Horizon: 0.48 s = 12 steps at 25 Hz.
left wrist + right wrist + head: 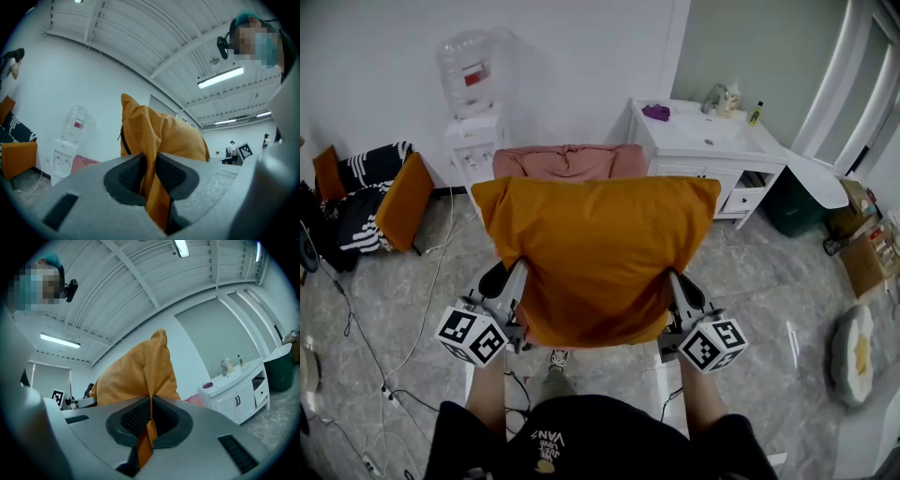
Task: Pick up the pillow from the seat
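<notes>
Pillow (595,248) is hanging broadside at centre frame, left gripper (510,281) and right gripper (677,287) each clamping a lower corner.

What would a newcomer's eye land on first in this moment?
The big orange pillow fills the middle of the head view, held up in front of the pink seat. The left hand-held gripper and right hand-held gripper each pinch it near a lower corner, jaws shut on the fabric.

The pillow (600,248) is plain mustard orange, the seat (567,161) dusty pink, the vanity counter (698,141) white, the floor (769,309) grey marbled, the bin (795,206) dark green.
</notes>
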Motion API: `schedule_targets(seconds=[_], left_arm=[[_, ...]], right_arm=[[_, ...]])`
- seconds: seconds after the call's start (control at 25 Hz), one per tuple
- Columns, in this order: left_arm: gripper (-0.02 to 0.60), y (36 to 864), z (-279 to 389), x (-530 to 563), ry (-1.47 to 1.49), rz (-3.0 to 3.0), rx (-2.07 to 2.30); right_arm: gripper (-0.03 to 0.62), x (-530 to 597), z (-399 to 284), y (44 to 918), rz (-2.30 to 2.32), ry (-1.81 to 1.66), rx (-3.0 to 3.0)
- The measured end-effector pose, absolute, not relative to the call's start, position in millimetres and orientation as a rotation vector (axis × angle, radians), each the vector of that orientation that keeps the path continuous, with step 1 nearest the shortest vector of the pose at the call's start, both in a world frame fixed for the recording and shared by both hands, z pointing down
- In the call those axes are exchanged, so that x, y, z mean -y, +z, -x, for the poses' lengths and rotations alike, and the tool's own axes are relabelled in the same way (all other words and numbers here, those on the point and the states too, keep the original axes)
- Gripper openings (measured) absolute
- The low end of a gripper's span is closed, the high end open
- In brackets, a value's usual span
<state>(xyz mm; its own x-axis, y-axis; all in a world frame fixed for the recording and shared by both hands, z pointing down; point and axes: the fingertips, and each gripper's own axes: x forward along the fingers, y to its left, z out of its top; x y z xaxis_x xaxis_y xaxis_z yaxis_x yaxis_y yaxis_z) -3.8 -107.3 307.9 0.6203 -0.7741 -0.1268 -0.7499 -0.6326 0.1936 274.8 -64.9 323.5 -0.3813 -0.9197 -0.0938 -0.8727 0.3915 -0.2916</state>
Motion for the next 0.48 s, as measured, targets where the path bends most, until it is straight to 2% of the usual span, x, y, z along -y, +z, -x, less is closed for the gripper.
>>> schedule_targets(seconds=[0.48], left_arm=[[0.080,271,7,100,-0.370,-2.762,1.291]], right_arm=[[0.009,61,-273,290,1.545,-0.194,-2.402]])
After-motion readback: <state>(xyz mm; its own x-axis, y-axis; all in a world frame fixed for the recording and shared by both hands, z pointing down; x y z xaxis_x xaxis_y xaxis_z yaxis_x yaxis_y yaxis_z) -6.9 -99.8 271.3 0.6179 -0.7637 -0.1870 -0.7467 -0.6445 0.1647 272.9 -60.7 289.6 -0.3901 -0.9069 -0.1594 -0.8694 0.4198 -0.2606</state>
